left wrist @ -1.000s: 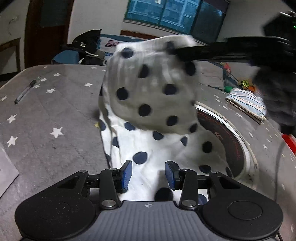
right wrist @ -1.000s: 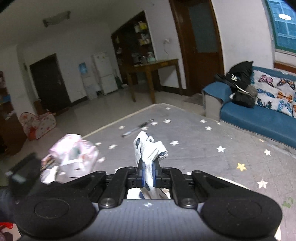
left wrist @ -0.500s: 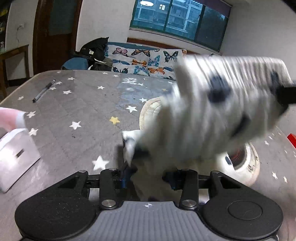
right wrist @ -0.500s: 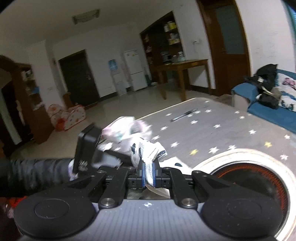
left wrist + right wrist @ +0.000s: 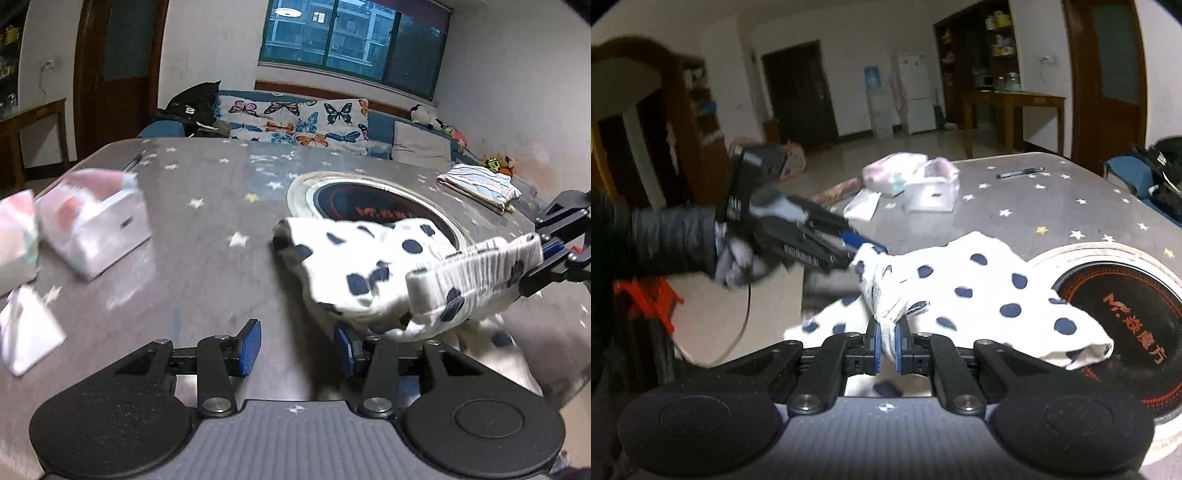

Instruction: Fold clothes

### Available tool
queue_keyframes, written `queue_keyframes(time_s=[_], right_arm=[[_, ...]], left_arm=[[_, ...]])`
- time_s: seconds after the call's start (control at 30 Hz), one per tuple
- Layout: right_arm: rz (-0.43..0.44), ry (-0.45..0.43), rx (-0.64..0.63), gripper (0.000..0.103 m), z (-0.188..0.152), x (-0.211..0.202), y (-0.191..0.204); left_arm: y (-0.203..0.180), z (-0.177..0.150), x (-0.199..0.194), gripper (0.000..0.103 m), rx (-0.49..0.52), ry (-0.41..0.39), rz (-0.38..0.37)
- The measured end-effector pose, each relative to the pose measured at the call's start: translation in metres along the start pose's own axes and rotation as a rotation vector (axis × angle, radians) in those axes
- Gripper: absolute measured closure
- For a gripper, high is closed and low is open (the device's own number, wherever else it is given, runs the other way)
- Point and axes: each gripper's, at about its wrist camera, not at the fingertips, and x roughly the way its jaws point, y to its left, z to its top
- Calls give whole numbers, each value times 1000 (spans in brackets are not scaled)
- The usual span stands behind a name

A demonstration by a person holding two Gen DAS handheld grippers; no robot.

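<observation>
Fold not done yet, by the look of it: white polka-dot cotton garment with dark blue spots (image 5: 979,291) is bunched and half lifted, draped over the near rim of the round black inset cooktop with red lettering (image 5: 384,210) in the grey star-print tabletop (image 5: 207,258). One folded striped pale-blue cloth (image 5: 480,182) sits on the far right of the tabletop, so probably one item finished; this one still needs spreading flat and creasing. Right gripper (image 5: 888,341): jaws pinched nearly closed on a gathered edge of the garment, cloth pokes up between the blue pads. Left gripper (image 5: 297,347): jaws have just been opening, now partly apart, bare tabletop between the pads in its own view; garment hangs over its right finger only. In the right wrist view its tip sits at the garment's corner, contact unclear in the blur. Both grippers angle down toward the tabletop; left one is held by a gloved hand (image 5: 735,258) in a dark sleeve, coming in from the tabletop's edge. White tissue box with pink print (image 5: 98,221) off to the side, clear of the work.
</observation>
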Motion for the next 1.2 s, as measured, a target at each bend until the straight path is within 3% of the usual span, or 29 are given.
queue_keyframes(time_s=[0.2,0.33,0.47,0.67,0.87,1.03,1.2], right_arm=[[-37,86,-122,95,-19,7,29],[-80,104,-173,95,-21,14,35],[-166,116,-331,95,-26,18,53],[-245,143,-531,95,-31,27,74],[-251,150,-525,93,-36,24,76],[-230,151,-445,77,-34,18,68],[-213,140,-367,71,-30,8,62]], left_arm=[[11,6,-23,56,-39,-45,30],[-1,20,-27,56,-5,-83,-43],[-20,33,-21,56,58,-95,-122],[-34,46,8,51,64,-42,-274],[-42,34,14,51,69,39,-376],[-39,16,-13,53,51,28,-406],[-39,0,-38,51,67,12,-408]])
